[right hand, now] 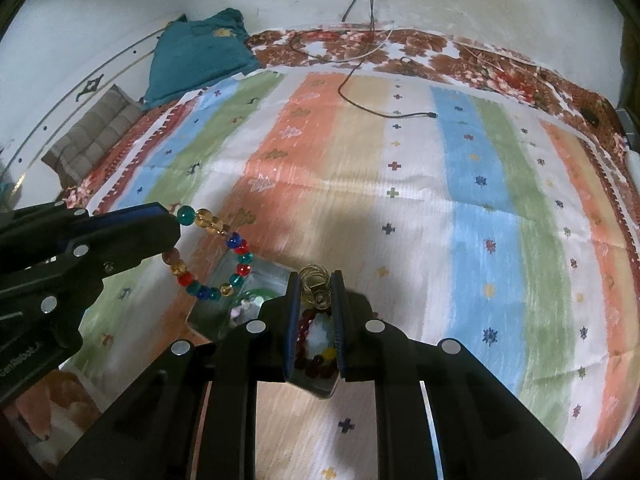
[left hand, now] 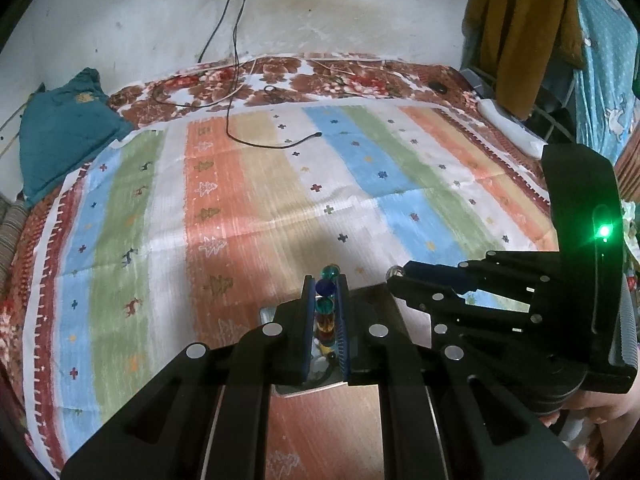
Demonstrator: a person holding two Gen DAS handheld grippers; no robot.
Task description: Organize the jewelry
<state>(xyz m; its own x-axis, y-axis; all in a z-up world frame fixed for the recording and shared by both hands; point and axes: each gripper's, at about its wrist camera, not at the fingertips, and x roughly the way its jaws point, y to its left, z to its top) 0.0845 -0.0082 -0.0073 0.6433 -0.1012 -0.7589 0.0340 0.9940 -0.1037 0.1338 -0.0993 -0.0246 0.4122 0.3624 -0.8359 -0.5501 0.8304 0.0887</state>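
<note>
- Closest in, the left gripper [left hand: 325, 280] had its jaws nearly shut on a beaded bracelet [right hand: 224, 256], whose loop of teal, amber, red and blue beads dangled free below the fingers.
- Just beside it, the right gripper [right hand: 316, 284] was pinched almost closed on a small gold wire ring [right hand: 314, 276], held at the very fingertips.
- Below both sat a clear tray [right hand: 216, 312] on the striped blanket [right hand: 400, 184], with more beads and a white piece inside.
- Further off, a black cable [left hand: 272, 145] trailed across the blanket toward the wall, with a teal cushion [left hand: 60, 128] at the far edge.
- Risk, as I judged it: the bracelet hung by only a few beads, so a quick swing could have slipped it out beside the tray; the ring's thin wire could have twisted out of that tip grip.
</note>
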